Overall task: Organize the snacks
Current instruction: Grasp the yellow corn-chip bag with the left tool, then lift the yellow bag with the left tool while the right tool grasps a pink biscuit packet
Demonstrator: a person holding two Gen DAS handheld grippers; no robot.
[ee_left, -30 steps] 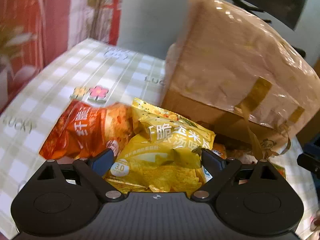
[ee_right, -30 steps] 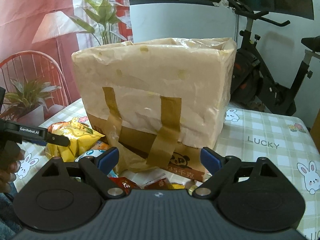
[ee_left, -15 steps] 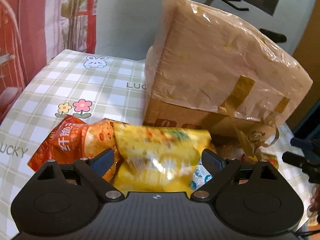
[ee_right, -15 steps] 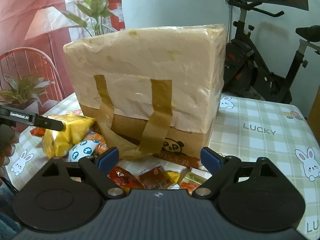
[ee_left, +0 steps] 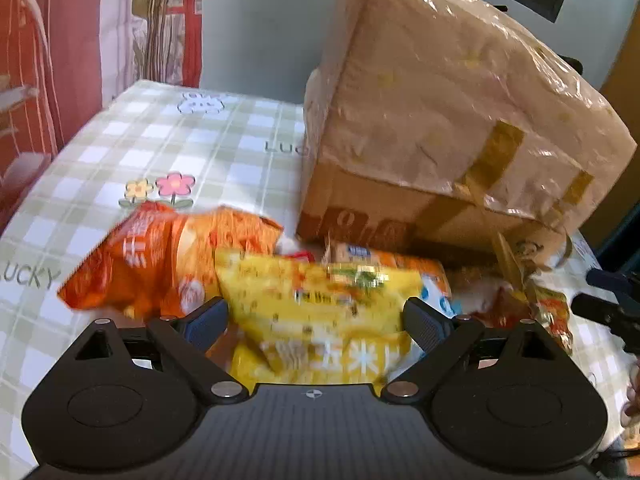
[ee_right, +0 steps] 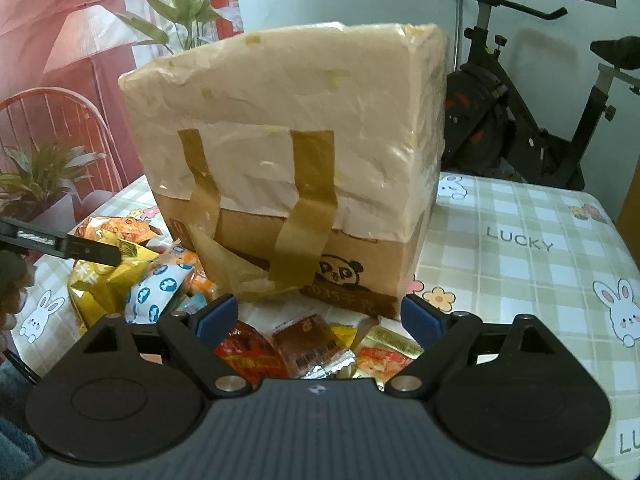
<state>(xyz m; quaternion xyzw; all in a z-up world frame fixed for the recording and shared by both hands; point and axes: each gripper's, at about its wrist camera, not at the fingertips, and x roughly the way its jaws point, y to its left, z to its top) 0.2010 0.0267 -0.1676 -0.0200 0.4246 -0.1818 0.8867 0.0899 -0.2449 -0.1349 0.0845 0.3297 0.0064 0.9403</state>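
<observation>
We're working the pick-up step: left gripper (ee_left: 316,316) is spread wide around the yellow snack bag (ee_left: 320,312), not clamping it. Right gripper (ee_right: 318,314) is hanging open over small packets (ee_right: 304,344) in front of the box (ee_right: 288,160). Next we judge: pinch bag w/o crushing, lift over box rim.

"LUCKY" is printed on the checked tablecloth (ee_right: 520,216) right of the cardboard box (ee_right: 296,160), and again, cut off, at its left edge in the left wrist view; the box bears a panda logo with "P&P"; print on the snack packets (ee_right: 248,352) is too blurred to read.
</observation>
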